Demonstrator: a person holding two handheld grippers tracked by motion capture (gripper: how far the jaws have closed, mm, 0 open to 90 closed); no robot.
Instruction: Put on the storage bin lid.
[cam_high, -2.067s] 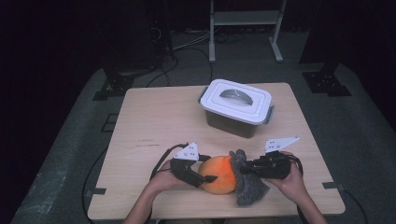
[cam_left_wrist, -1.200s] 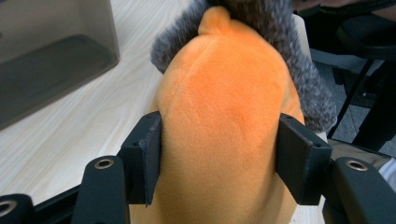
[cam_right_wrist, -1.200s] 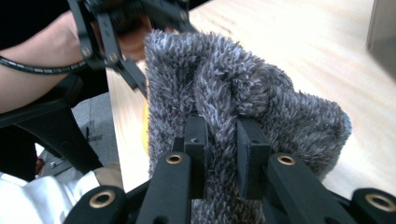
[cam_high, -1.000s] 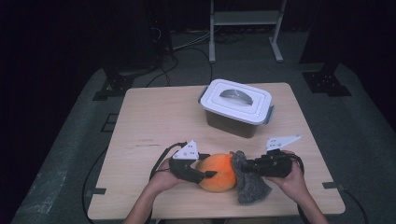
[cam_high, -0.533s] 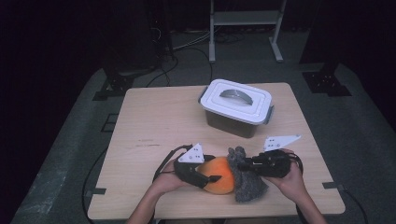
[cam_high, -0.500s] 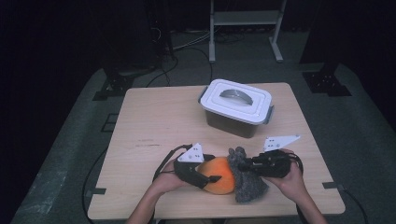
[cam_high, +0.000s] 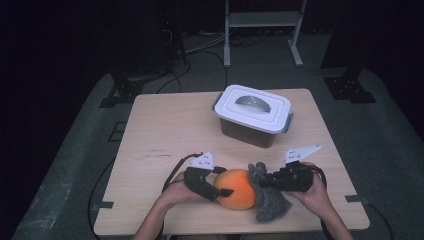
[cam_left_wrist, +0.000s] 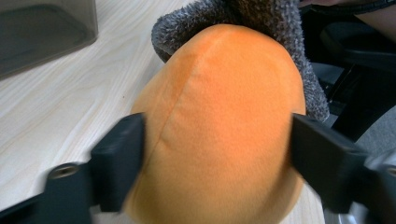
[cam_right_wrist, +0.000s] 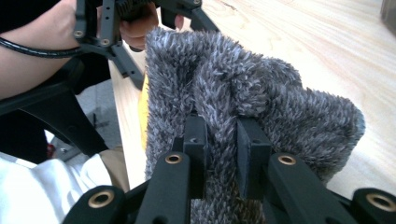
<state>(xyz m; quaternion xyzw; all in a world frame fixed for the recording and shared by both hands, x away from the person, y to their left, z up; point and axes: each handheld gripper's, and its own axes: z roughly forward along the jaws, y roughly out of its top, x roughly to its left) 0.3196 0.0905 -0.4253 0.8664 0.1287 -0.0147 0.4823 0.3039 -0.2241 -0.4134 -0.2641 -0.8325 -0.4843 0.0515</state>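
Note:
An orange plush ball lies near the table's front edge, with a grey fuzzy cloth draped against its right side. My left gripper comes in from the left. Its jaws have just been opening and now flank the ball without denting it. My right gripper is shut on a fold of the cloth, and its jaws pinch the pile close together. The cloth hides the ball's far side from the right gripper view.
A dark box with a white handled lid stands shut at the back right of the wooden table. The left hand and its gripper frame sit just beyond the cloth. Cables trail off the table's front edge.
The left gripper's jaws have spread wider around the orange ball. The right gripper keeps its hold on the grey cloth and has shifted slightly left toward the ball.

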